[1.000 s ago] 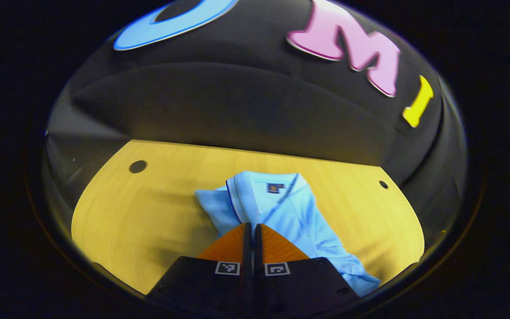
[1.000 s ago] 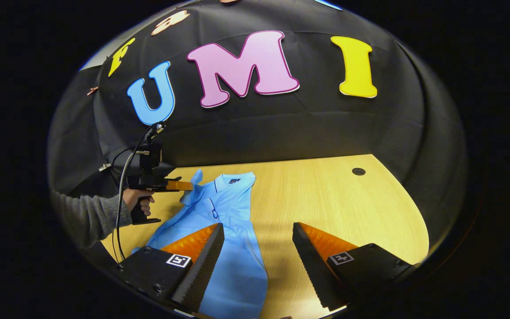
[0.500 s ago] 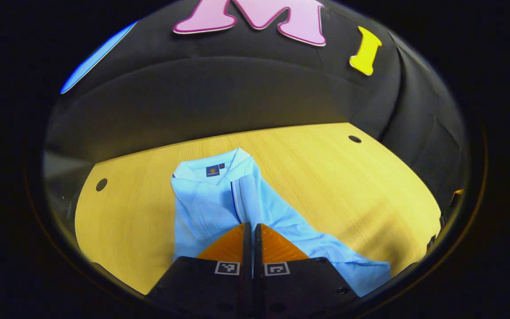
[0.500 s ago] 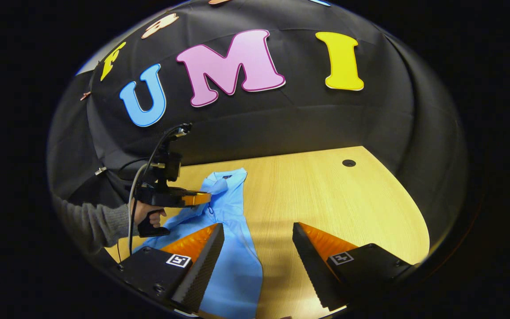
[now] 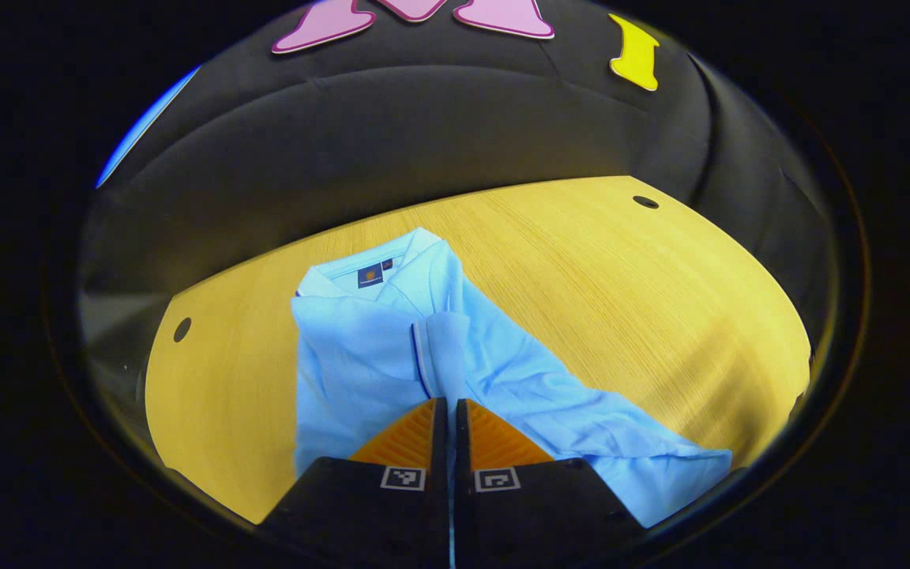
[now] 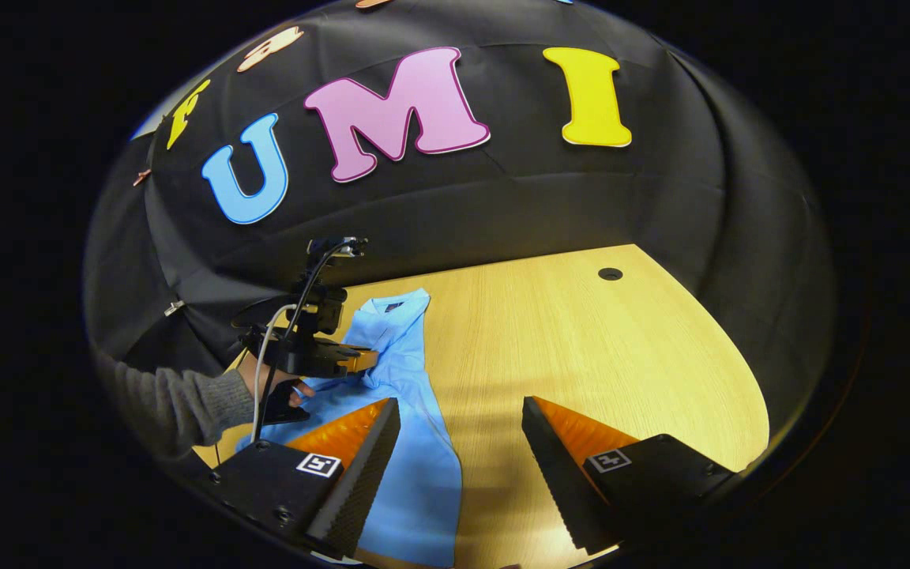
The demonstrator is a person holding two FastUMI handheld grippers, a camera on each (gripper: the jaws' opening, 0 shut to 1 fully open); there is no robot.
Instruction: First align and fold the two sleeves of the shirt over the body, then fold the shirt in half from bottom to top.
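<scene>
In the left gripper view, your left gripper (image 5: 449, 407) sits at the bottom centre of the frame with its fingers pressed together on a sleeve (image 5: 443, 348) of the light blue shirt (image 5: 360, 356). The sleeve runs up from the fingertips over the shirt's body, its dark-trimmed cuff edge lying near the middle of the frame. The shirt spreads across the centre of the wooden worktop (image 5: 621, 276), collar (image 5: 380, 265) towards the upper left, and its lower part trails off to the lower right of the frame. Two round holes show in the worktop, one at the left edge (image 5: 182, 329) and one at the upper right (image 5: 645, 201).

In the right gripper view, your right gripper (image 6: 461, 438) is at the bottom centre with its fingers spread wide and nothing between them. The shirt (image 6: 415, 466) lies in the lower left, passing beside and behind the left-hand finger (image 6: 356, 466), while bare worktop (image 6: 581, 340) shows in the gap between the fingers and beyond. At the left of the frame your hand (image 6: 269, 383), in a grey sleeved arm (image 6: 178, 403), holds the left gripper (image 6: 364, 360) with its tips down on the shirt near the collar. A cable (image 6: 265, 371) hangs from that gripper.
</scene>
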